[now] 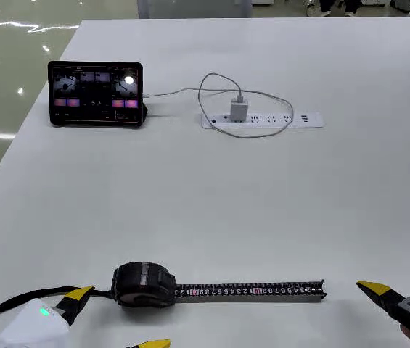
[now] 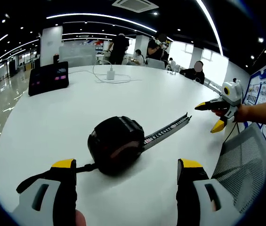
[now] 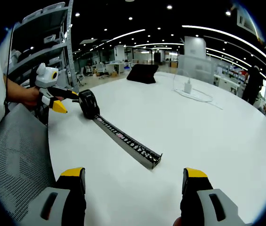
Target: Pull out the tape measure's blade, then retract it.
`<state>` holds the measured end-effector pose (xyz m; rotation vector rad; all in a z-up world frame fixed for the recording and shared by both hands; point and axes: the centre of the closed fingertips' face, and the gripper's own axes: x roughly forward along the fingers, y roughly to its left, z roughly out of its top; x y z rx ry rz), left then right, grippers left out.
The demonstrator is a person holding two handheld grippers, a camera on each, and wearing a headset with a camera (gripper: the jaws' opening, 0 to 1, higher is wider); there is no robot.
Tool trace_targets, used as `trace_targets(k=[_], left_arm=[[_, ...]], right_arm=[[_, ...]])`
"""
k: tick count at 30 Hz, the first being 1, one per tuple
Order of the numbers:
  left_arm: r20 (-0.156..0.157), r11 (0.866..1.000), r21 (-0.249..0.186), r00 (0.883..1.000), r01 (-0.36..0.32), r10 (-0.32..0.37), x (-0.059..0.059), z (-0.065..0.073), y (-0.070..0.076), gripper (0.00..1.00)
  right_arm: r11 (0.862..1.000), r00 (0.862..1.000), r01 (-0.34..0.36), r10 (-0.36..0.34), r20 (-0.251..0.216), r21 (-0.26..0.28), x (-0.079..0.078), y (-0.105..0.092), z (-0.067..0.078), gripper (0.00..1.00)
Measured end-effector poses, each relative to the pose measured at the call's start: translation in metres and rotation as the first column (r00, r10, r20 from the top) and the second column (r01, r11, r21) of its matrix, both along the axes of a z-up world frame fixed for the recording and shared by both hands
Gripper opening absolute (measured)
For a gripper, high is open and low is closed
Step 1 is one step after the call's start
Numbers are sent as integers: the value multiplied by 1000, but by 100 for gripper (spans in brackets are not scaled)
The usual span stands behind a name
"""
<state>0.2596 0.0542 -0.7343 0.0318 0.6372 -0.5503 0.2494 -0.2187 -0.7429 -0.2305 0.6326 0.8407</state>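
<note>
status: the black round-bodied tape measure [image 1: 143, 284] lies on the white counter [image 1: 263, 203] near the person's edge. its dark numbered steel blade [image 1: 248, 291] is drawn out flat along the counter toward the right and ends in a small end hook [image 1: 323, 288]. a black wrist strap [image 1: 23, 299] trails from the opposite side of the body.

claw state: the left claw [image 2: 127, 165] has its jaws spread wide, just behind the tape measure body, and touches nothing. the right claw [image 3: 133, 172] also has its jaws apart. it faces the end hook from nearby, with bare counter between them.

assessment: the pull-out half appears complete, so the step in hand is judged to be the retraction. whether a blade lock is engaged cannot be told.

procedure:
1. the left claw should close across the flanks of the body, clear of the blade mouth and the strap, and press lightly down so the body cannot slide.
2. the right claw should close on the blade just behind the end hook, gripping the flat faces rather than the edges.
3. the blade should be fed back slowly, in line with the mouth, with no sideways bend.

caution: letting go of the blade at this extension would likely make it whip and drag the body across the smooth counter.
</note>
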Motion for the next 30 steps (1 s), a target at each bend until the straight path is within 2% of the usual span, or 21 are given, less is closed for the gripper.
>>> trace_targets(k=[7,20,30], left_arm=[[-7,1000,5,1000,-12,12,4,-4,1,86],[-33,999,-3,999,-41,41,13,-8,-2,87],[-56,995,-25,994,-92,90,17,-10,-3,86]], right_arm=[[1000,1000,-4,4,-2,-4,0,-2,-1,84],[1000,1000,-20,20,0,-6,8,1,-2,84],[1000,1000,-30,30,-3,-8,10,0,-5,83]])
